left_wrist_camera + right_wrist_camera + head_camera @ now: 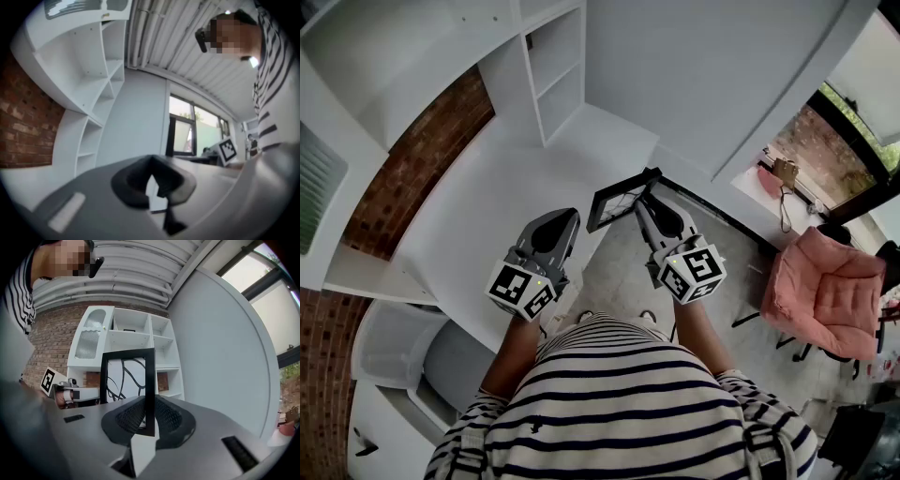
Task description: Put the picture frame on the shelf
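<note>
A black picture frame (617, 199) with black curved lines on white is pinched at its edge by my right gripper (645, 202), which is shut on it. In the right gripper view the picture frame (125, 376) stands upright, its right border clamped at the right gripper (149, 419). It hangs over the desk's corner. The white shelf unit (555, 64) stands at the desk's far end, and the shelf unit (140, 339) shows behind the frame. My left gripper (560, 219) hovers over the desk edge, left of the frame, shut on nothing; the left gripper (152, 182) points up at the shelf unit (93, 70).
A white desk (502, 183) runs along a brick wall (412, 173). A grey office chair (441, 361) stands at my lower left. A pink armchair (827, 292) sits on the floor to the right. A white wall panel (712, 75) rises beyond the desk.
</note>
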Motion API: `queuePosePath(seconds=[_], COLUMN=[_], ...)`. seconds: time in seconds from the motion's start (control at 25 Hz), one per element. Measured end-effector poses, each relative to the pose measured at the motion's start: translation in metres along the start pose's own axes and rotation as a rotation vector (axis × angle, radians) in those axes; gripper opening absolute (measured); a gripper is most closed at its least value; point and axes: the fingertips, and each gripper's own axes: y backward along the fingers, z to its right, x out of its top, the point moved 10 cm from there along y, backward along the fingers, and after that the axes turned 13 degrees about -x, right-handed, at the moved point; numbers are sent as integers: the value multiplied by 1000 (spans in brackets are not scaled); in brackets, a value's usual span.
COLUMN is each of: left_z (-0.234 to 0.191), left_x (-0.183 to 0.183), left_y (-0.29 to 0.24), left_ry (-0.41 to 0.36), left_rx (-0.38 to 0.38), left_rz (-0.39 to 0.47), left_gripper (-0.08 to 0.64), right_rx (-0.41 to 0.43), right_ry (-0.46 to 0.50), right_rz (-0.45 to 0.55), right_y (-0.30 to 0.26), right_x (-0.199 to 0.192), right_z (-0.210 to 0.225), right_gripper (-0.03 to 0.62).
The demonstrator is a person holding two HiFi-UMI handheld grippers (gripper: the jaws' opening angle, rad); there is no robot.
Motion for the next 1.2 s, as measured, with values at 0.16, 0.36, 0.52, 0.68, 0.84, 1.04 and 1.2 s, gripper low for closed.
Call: queuePosePath(seconds=[0.16, 0.36, 0.52, 0.68, 0.84, 1.04, 1.2], left_z=[-1, -3, -6, -9, -13, -17, -20], left_x=[1, 1, -1, 0, -2, -3, -4], left_y=[1, 0, 1, -1, -1, -3, -4], left_ry=[1, 2, 4, 9, 12, 23, 29], left_rx=[-1, -5, -10, -10, -11, -17, -22], left_rz=[3, 8, 11, 13, 10, 7, 6], left_gripper=[6, 6, 6, 6, 6, 6, 6], right_rx=[-1, -4, 0, 1, 2, -4, -4], right_ry=[12, 18, 21, 15, -10, -10, -19], right_rz=[3, 4, 1, 0, 11, 8, 5], right_y=[0, -2, -7, -11, -13, -17, -21], right_x=[1, 2, 1, 2, 2, 1, 1], right_z=[-2, -2, -4, -4, -2, -3, -4], right_gripper=[60, 60, 60, 60, 60, 60, 60])
